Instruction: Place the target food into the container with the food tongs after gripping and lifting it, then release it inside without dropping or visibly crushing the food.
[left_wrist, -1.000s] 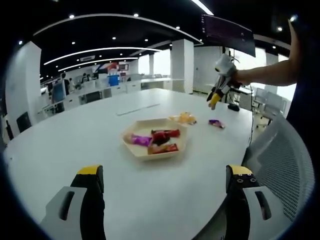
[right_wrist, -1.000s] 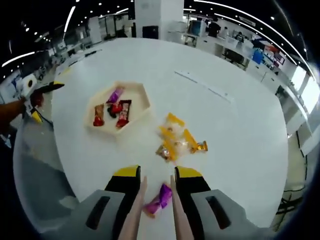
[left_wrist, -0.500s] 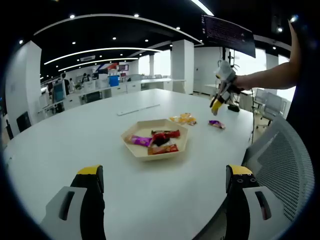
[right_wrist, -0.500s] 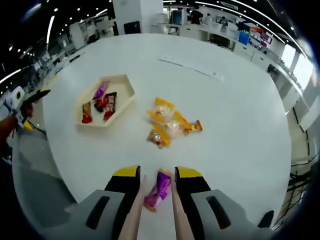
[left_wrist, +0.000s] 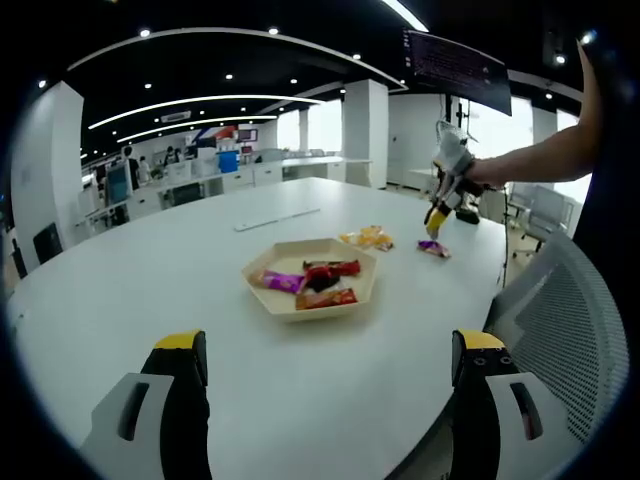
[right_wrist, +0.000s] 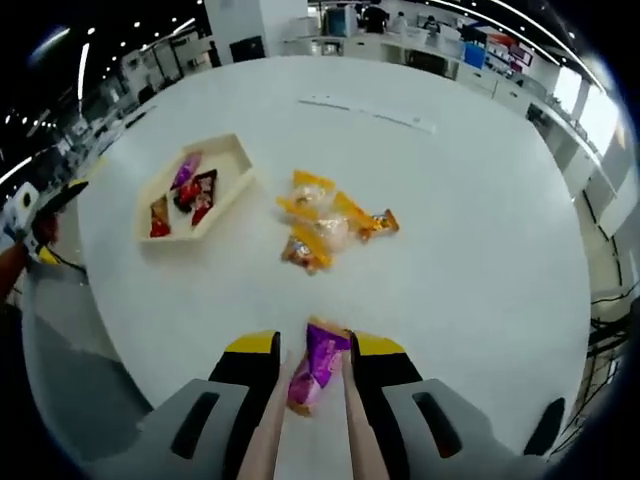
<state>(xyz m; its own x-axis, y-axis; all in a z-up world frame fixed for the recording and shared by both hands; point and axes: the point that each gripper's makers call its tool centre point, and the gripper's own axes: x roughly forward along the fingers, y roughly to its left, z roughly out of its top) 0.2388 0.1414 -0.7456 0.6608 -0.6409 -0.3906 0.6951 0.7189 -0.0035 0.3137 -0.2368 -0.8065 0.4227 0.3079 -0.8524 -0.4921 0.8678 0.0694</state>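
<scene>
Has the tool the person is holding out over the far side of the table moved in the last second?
Yes. In the left gripper view the right tool has come down toward the purple snack on the table.

Purple candy wrapper (right_wrist: 315, 362), long and shiny, lying flat on the white table, right between the 2 pale tong tips (right_wrist: 270, 430). Seen small and far off in the left gripper view (left_wrist: 433, 247). Cream tray (right_wrist: 232, 180) with 6 sides, shallow, sitting well apart from that candy, holding 1 purple sweet (right_wrist: 185, 170) and a few red ones (right_wrist: 202, 188).
</scene>
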